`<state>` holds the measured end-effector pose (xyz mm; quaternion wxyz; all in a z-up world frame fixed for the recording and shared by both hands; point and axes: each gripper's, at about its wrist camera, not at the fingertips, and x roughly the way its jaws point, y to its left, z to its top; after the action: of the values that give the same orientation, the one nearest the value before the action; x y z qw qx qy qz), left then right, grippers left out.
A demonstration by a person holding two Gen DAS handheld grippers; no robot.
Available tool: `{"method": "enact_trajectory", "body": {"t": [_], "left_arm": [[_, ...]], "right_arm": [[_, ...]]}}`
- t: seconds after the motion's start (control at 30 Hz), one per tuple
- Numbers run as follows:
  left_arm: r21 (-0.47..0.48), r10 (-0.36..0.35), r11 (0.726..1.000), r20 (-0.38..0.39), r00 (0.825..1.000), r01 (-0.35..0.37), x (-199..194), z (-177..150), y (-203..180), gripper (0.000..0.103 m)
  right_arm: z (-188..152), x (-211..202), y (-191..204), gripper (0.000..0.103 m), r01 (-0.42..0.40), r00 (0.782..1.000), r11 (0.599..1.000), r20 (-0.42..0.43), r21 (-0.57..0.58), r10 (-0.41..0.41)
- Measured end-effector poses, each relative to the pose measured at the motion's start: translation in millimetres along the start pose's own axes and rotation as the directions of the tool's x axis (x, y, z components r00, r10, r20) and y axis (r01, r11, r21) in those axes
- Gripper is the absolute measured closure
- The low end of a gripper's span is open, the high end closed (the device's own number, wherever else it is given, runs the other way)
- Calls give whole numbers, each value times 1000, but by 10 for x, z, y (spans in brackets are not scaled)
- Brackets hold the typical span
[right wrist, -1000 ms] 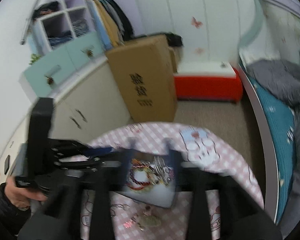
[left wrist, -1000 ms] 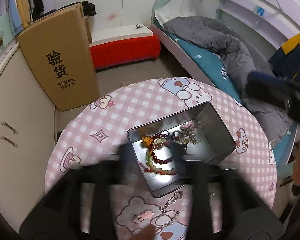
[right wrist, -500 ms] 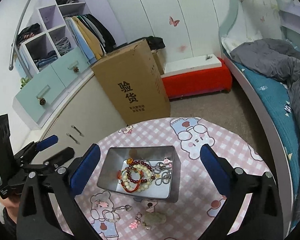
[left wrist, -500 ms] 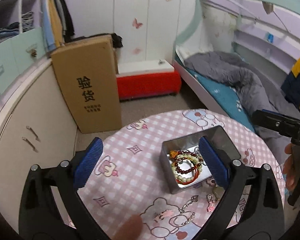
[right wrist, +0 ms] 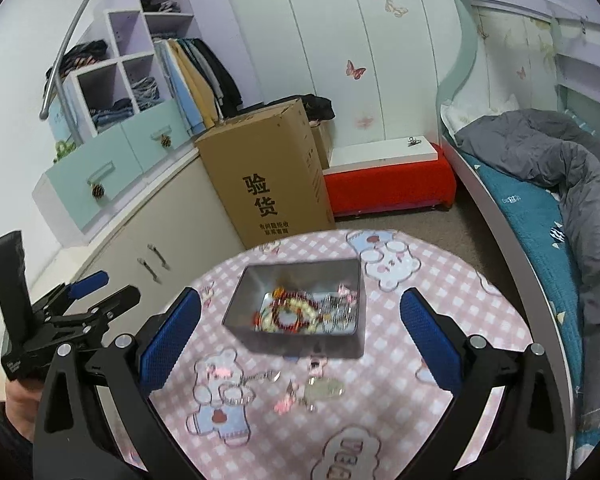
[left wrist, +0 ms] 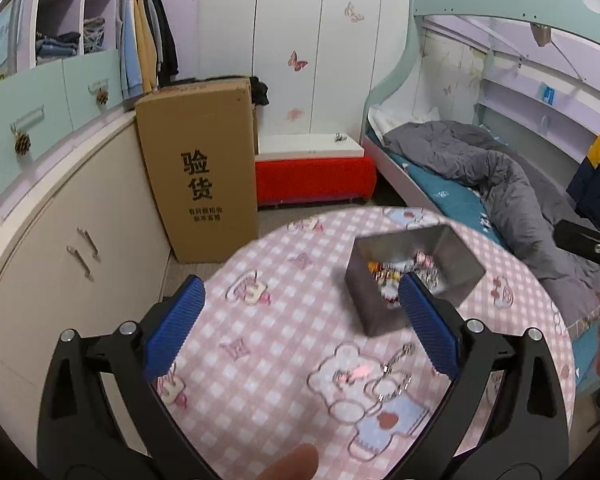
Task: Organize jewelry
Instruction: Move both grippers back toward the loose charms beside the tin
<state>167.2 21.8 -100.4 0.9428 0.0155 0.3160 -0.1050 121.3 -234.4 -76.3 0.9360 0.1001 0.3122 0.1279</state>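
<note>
Jewelry in tin [right wrist: 300, 312] blurred beyond the tongs; loose trinkets [right wrist: 300, 394] between the fingers indistinct.

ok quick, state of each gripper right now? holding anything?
Left gripper: open, jaws just widened, nothing between them.
Right gripper: open, jaws just widened, nothing held; the tin sits on the table beyond it.

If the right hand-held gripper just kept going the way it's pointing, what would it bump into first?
Probably the metal tin of beads. The open right hand-held gripper aims down at the table, and the tin sits centred between its fingers. Depth is hard to judge, so it might touch the loose trinkets just before it.
</note>
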Motion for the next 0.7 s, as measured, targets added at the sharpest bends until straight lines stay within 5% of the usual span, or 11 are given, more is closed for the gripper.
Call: {"method": "enact_trajectory", "body": {"t": [0.23, 0.7], "left_arm": [[9, -43, 999, -68, 997, 44, 110, -332, -1, 8], [185, 3, 982, -233, 972, 41, 737, -826, -268, 8]], "right_arm": [[-360, -2, -5, 7, 17, 998, 1000, -59, 12, -16], [-858, 217, -131, 7, 37, 981, 997, -193, 68, -23]]}}
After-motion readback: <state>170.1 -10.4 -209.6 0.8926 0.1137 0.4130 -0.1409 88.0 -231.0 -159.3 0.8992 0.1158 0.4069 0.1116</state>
